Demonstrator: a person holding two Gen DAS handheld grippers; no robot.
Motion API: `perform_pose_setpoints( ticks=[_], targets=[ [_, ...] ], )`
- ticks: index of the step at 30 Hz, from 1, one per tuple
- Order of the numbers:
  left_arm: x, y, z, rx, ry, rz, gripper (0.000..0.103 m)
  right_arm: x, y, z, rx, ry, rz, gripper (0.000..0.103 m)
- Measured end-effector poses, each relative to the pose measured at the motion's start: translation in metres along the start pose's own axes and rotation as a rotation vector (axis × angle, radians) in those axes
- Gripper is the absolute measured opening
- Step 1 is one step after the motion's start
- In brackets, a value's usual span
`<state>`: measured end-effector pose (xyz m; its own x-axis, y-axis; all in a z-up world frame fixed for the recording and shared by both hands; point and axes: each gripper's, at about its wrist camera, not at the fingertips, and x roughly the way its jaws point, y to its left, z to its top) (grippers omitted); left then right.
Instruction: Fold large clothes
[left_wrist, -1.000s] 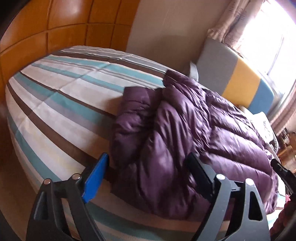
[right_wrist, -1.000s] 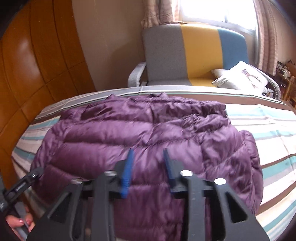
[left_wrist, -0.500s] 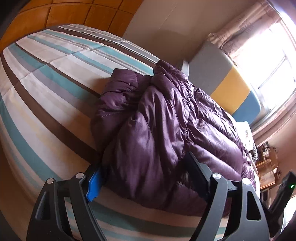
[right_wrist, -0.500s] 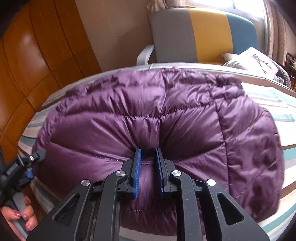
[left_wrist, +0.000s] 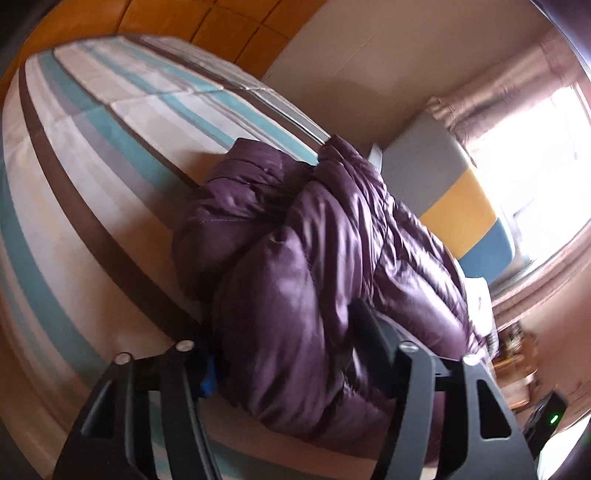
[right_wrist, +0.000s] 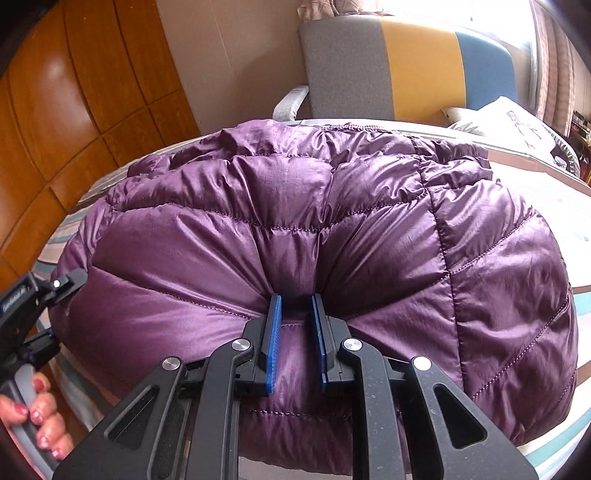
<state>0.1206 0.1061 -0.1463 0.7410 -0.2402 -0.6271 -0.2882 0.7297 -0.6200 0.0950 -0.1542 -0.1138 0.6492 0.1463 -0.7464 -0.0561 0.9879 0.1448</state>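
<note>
A purple quilted down jacket (left_wrist: 332, 258) lies bunched on the striped bed (left_wrist: 92, 155); it also fills the right wrist view (right_wrist: 369, 229). My left gripper (left_wrist: 284, 347) has its fingers around the thick near edge of the jacket, with puffy fabric filling the gap; the left finger's blue pad (left_wrist: 207, 376) is mostly hidden. My right gripper (right_wrist: 295, 317) is pinched on a fold of the jacket's near hem, its blue pads (right_wrist: 274, 343) close together with fabric between. The left gripper also shows at the left edge of the right wrist view (right_wrist: 33, 306).
A grey, yellow and blue armchair (right_wrist: 406, 70) stands beyond the bed under a bright window, with a white cushion (right_wrist: 506, 122) on it. Wooden wall panels (right_wrist: 74, 110) rise to the left. A hand with red nails (right_wrist: 33, 421) holds the left gripper's handle.
Both grippers moved in onto the jacket's near edge. The right one closed from part open to pinching a fold. The left one's fingers slid around the bulky edge and narrowed.
</note>
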Motion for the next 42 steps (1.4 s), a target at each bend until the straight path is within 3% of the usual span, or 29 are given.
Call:
perform_pose_setpoints(
  ticks=[4,6,11,15,18,23,29,32,35,38,42],
  targets=[
    [0.003,0.008,0.000,-0.088,0.030,-0.088,0.042,0.000,0.000,-0.001,0.005,-0.003,-0.001,0.017],
    [0.003,0.013,0.001,-0.119,0.040,-0.129,0.031,0.000,0.000,-0.001,0.002,-0.002,-0.001,0.017],
    [-0.016,-0.004,0.003,-0.014,-0.037,-0.133,0.019,-0.002,-0.001,0.000,0.008,0.011,0.000,0.017],
    [-0.025,-0.018,0.003,0.096,-0.077,-0.105,0.018,-0.016,0.003,0.011,-0.009,-0.007,0.017,0.017],
    [-0.022,-0.014,0.002,0.090,-0.067,-0.093,0.018,-0.025,0.009,0.026,-0.008,-0.076,0.047,0.017],
    [-0.021,-0.010,0.004,0.085,-0.061,-0.091,0.018,0.015,0.021,0.038,-0.042,0.016,0.014,0.017],
    [-0.030,-0.028,0.002,0.161,-0.111,-0.067,0.018,0.026,0.020,0.032,-0.083,0.000,-0.002,0.016],
    [-0.034,-0.032,0.004,0.182,-0.124,-0.045,0.018,-0.005,0.007,0.025,-0.013,-0.053,0.061,0.016],
    [-0.040,-0.037,0.004,0.202,-0.144,-0.036,0.018,-0.032,0.005,0.005,-0.016,-0.093,0.072,0.016],
    [-0.046,-0.047,0.002,0.230,-0.170,-0.034,0.018,-0.020,0.008,-0.010,-0.010,-0.022,0.076,0.016],
    [-0.058,-0.070,-0.002,0.314,-0.209,-0.029,0.018,-0.004,0.009,-0.017,-0.020,-0.030,0.051,0.016]
  ],
)
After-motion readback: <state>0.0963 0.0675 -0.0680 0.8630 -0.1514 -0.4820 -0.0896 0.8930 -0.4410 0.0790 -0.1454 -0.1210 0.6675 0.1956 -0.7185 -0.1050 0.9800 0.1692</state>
